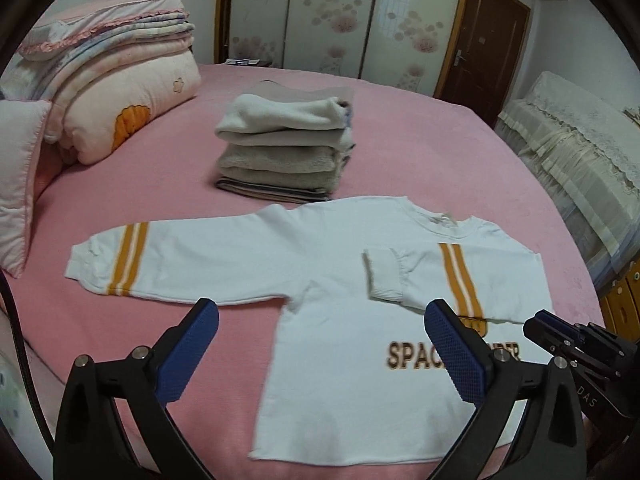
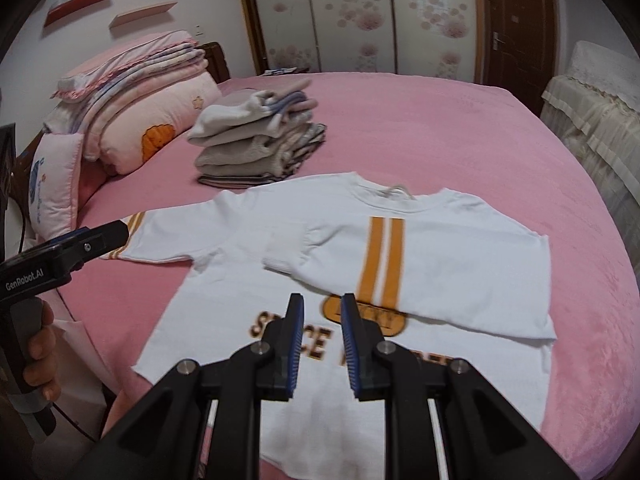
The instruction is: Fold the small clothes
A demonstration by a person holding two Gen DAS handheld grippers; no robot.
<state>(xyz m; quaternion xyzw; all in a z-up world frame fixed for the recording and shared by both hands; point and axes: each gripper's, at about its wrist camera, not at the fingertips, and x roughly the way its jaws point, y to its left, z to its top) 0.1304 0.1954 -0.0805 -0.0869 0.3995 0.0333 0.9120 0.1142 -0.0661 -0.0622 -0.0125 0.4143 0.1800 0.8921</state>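
Note:
A small white sweatshirt (image 1: 340, 264) (image 2: 240, 236) with orange stripes and brown lettering lies face up on the pink bed (image 1: 440, 152). One sleeve (image 1: 400, 276) (image 2: 400, 248) is folded across the chest. The other sleeve (image 1: 160, 260) stretches flat to the left. My left gripper (image 1: 320, 312) hovers above the shirt's near left side, jaws wide open and empty; in the right wrist view it shows at the left (image 2: 116, 232), held by a hand (image 2: 40, 344). My right gripper (image 2: 322, 302) hangs above the lettering, jaws narrowly parted with nothing between them; its tip shows too (image 1: 536, 324).
A stack of folded grey and cream clothes (image 1: 284, 148) (image 2: 256, 140) stands just behind the sweatshirt. Folded quilts (image 1: 120, 80) and a pink pillow (image 1: 20, 184) fill the bed's left side. A lace-covered sofa (image 1: 580, 160) runs along the right of the bed.

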